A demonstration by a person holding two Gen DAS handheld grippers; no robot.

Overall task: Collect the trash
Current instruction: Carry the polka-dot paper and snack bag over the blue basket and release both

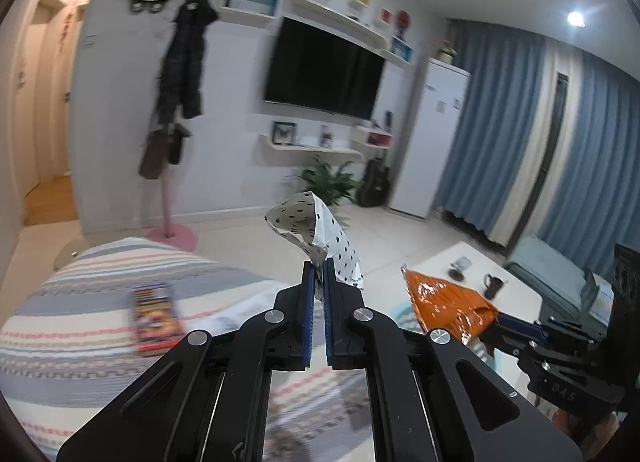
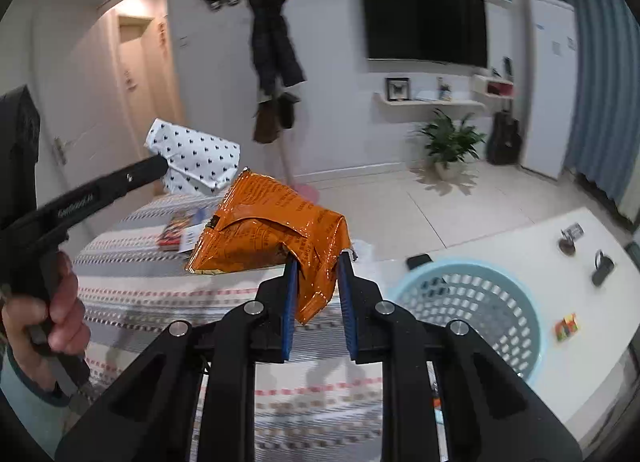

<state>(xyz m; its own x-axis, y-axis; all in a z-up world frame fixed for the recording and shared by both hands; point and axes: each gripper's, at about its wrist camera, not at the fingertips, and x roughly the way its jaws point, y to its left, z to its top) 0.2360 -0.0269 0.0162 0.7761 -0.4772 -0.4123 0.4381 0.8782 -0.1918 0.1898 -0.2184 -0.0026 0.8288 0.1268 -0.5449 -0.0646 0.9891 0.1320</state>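
Observation:
My left gripper point(image 1: 319, 268) is shut on a white wrapper with black dots point(image 1: 320, 230), held up in the air above the striped bed cover point(image 1: 100, 274). My right gripper point(image 2: 318, 260) is shut on a crumpled orange foil snack bag point(image 2: 268, 234), also lifted off the bed. In the left wrist view the orange bag point(image 1: 448, 306) and the right gripper point(image 1: 504, 322) show at the lower right. The right wrist view shows the dotted wrapper point(image 2: 196, 160) at the left, pinched by the left gripper point(image 2: 164, 162), with a hand point(image 2: 52, 310) on its handle.
A light blue perforated basket point(image 2: 472, 302) stands right of the bed by a white low table point(image 2: 580, 302) carrying a dark mug point(image 2: 602, 268), a small glass and a colourful packet point(image 2: 566, 328). A flat colourful pack point(image 1: 154, 318) lies on the bed. Coat stand, TV and plant line the far wall.

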